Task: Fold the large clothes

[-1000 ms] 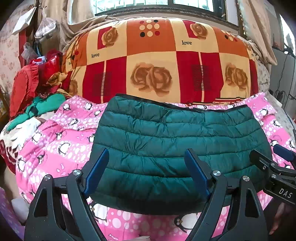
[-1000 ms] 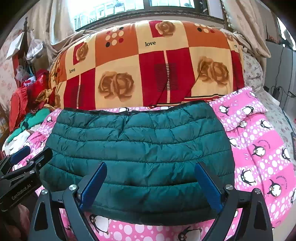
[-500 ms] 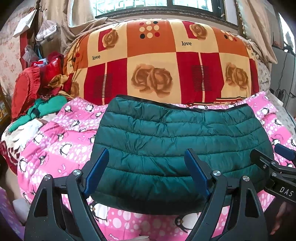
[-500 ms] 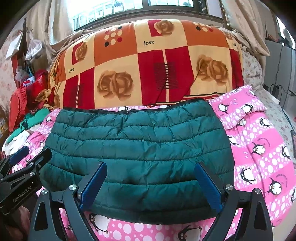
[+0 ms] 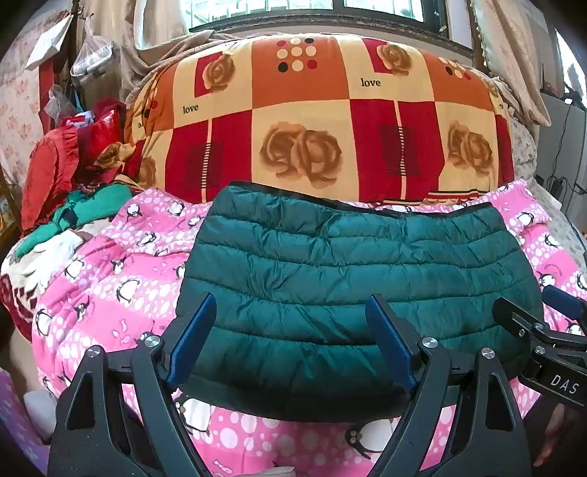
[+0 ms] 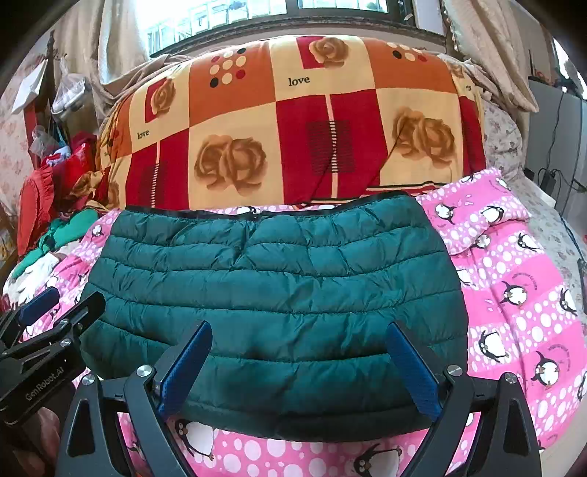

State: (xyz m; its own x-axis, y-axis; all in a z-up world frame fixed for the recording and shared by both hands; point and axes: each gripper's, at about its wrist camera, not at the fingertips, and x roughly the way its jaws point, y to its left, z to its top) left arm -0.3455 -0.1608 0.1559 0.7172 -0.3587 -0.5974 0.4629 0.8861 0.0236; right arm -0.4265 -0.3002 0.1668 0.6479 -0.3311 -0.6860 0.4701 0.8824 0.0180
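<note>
A dark green quilted puffer jacket [image 5: 352,286] lies folded in a wide flat bundle on a pink penguin-print blanket [image 5: 110,290]; it also shows in the right wrist view [image 6: 279,293]. My left gripper [image 5: 290,330] is open and empty, hovering just above the jacket's near edge. My right gripper [image 6: 299,352] is open and empty too, above the same near edge. The right gripper shows at the right edge of the left wrist view [image 5: 543,330], and the left gripper at the left edge of the right wrist view [image 6: 55,323].
A rolled orange, red and cream rose-print quilt [image 5: 323,124] lies behind the jacket. A heap of red, green and white clothes [image 5: 66,190] sits at the far left. Cables and a grey unit [image 6: 557,146] stand at the right. A window [image 5: 312,7] is behind.
Both grippers have barely shifted; the view has drifted slightly. The jacket lies as before and both grippers stay open.
</note>
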